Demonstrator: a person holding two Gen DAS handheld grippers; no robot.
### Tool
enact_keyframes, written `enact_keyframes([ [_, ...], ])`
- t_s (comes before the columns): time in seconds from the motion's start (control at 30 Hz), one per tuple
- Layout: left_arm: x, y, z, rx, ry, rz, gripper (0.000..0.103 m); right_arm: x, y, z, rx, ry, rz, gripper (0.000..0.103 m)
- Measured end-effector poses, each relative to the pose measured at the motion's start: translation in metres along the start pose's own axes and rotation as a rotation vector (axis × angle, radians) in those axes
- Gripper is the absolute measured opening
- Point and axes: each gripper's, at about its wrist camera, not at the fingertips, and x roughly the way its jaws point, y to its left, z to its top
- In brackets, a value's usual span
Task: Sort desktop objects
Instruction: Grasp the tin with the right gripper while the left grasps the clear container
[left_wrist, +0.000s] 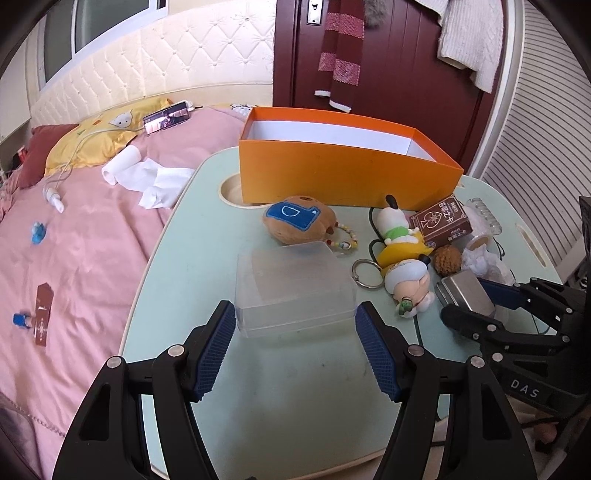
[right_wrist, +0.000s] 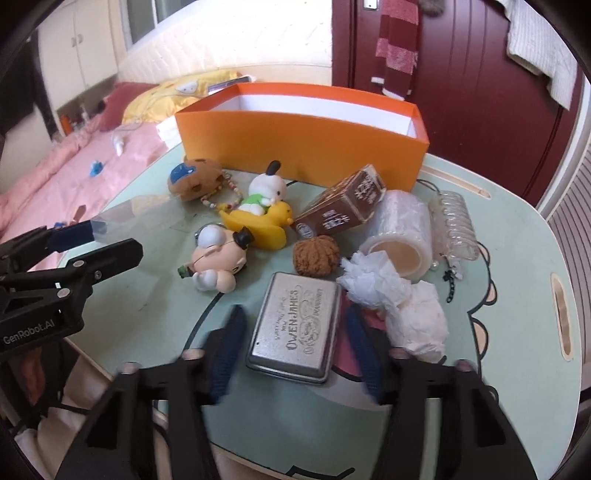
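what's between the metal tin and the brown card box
A walnut lies between the metal tin and the brown card box, clearest in the right wrist view.

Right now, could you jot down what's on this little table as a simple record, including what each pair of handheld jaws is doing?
surface: pale green table
container: orange box, open-topped, behind the clutter
left gripper: jaws pressed on the sides of a clear plastic box
right gripper: jaws open around a metal tin, not touching
loose items: plush cookie, duck toy, walnut, card pack, tape roll, crumpled tissue
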Motion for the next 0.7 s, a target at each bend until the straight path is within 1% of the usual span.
enact_keyframes([
  [0.07, -0.002, -0.002, 0.0, 0.012, -0.004, 0.004, 0.068, -0.002, -0.004, 0.0, 0.021, -0.008, 0.005, 0.044],
  [0.17, -0.004, -0.003, -0.001, 0.015, -0.007, 0.004, 0.068, -0.005, -0.011, -0.002, 0.057, -0.016, 0.021, 0.044],
  [0.2, -0.005, -0.001, -0.002, 0.009, -0.007, -0.005, 0.068, -0.006, -0.013, -0.003, 0.071, -0.021, 0.03, 0.044],
  [0.3, -0.016, 0.007, -0.003, -0.03, -0.053, -0.066, 0.068, -0.011, -0.021, -0.005, 0.114, -0.037, 0.069, 0.044],
  [0.4, -0.022, 0.013, -0.001, -0.051, -0.08, -0.074, 0.068, -0.019, -0.03, -0.006, 0.158, -0.072, 0.111, 0.044],
  [0.53, -0.024, 0.018, 0.001, -0.082, -0.086, -0.109, 0.067, -0.026, -0.032, -0.006, 0.174, -0.101, 0.119, 0.044],
  [0.7, -0.039, 0.016, 0.005, -0.085, -0.137, -0.142, 0.067, -0.036, -0.028, -0.006, 0.154, -0.141, 0.115, 0.044],
])
